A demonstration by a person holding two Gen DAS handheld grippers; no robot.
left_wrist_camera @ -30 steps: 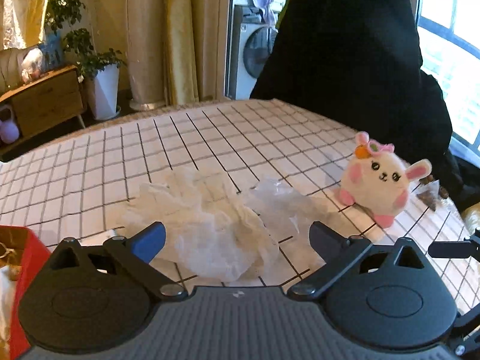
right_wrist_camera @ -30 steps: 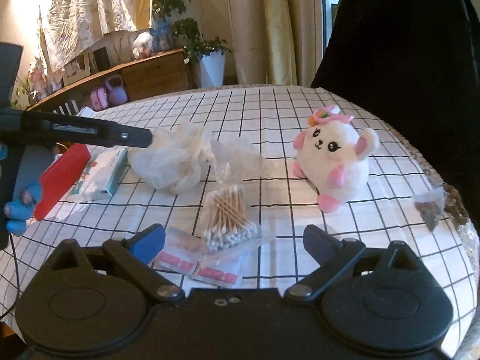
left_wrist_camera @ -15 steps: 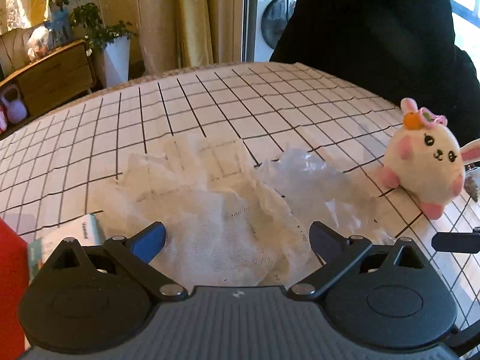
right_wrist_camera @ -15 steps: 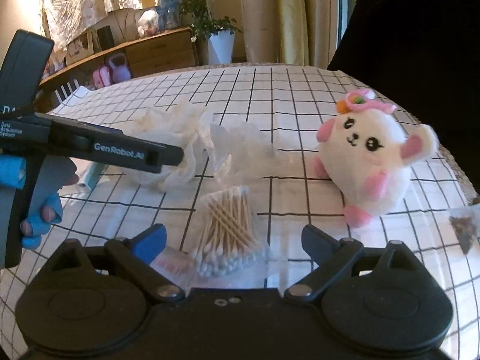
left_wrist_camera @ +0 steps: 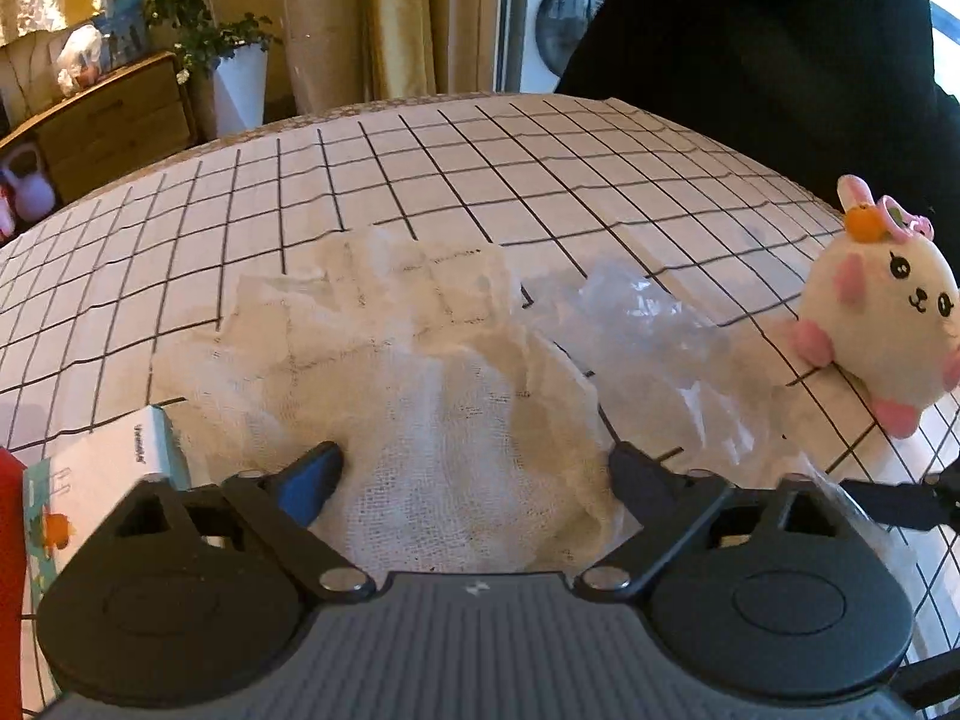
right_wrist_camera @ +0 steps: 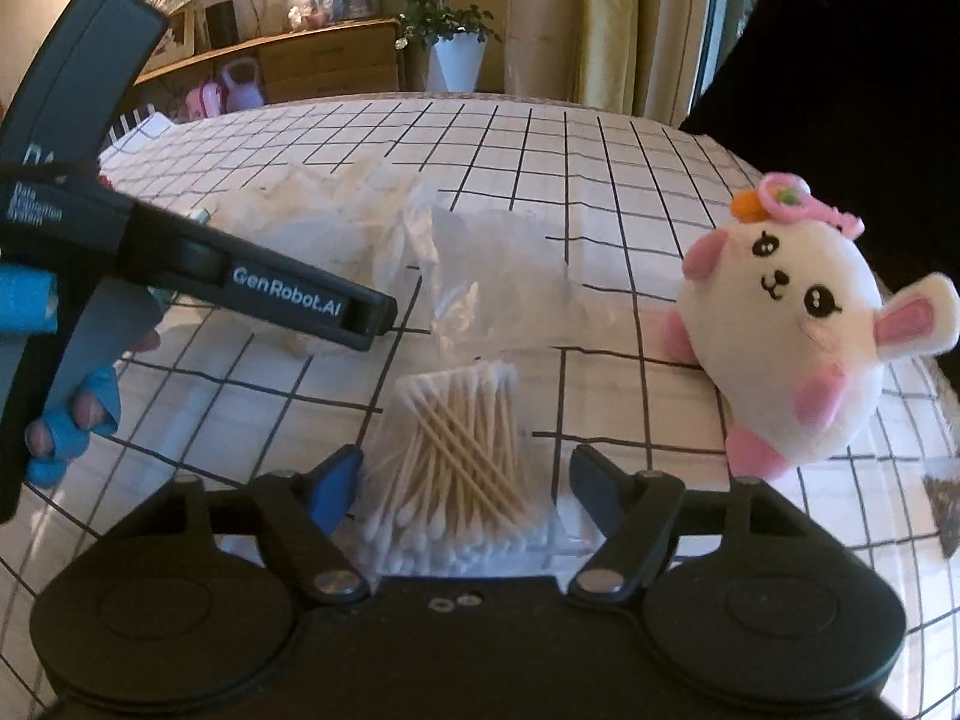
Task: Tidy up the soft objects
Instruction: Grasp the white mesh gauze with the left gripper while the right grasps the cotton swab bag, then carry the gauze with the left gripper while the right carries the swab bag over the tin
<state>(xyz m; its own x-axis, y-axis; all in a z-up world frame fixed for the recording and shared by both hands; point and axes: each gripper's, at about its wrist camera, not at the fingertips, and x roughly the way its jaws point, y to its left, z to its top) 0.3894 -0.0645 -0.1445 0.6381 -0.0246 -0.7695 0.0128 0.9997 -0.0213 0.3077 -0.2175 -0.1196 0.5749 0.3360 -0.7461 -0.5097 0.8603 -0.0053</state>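
Observation:
A crumpled white gauze cloth [left_wrist_camera: 420, 396] lies on the checked tablecloth, with a clear plastic bag [left_wrist_camera: 654, 348] beside it on the right. My left gripper [left_wrist_camera: 474, 468] is open, its fingers on either side of the cloth's near edge. A white and pink plush bunny [left_wrist_camera: 888, 312] sits at the right; it also shows in the right wrist view [right_wrist_camera: 798, 330]. My right gripper [right_wrist_camera: 468, 474] is open, its fingers on either side of a bag of cotton swabs [right_wrist_camera: 462, 456]. The left gripper's body [right_wrist_camera: 198, 264] hides part of the cloth [right_wrist_camera: 336, 204].
A small white and teal box [left_wrist_camera: 96, 474] and a red container [left_wrist_camera: 9, 534] lie at the left. A small packet of dark bits [right_wrist_camera: 945, 498] lies at the table's right edge. A person in black [left_wrist_camera: 750, 30] stands behind the table.
Both grippers have moved forward and lower. The left one now straddles the cloth's near edge and the right one straddles the cotton swab bag. Both stay open.

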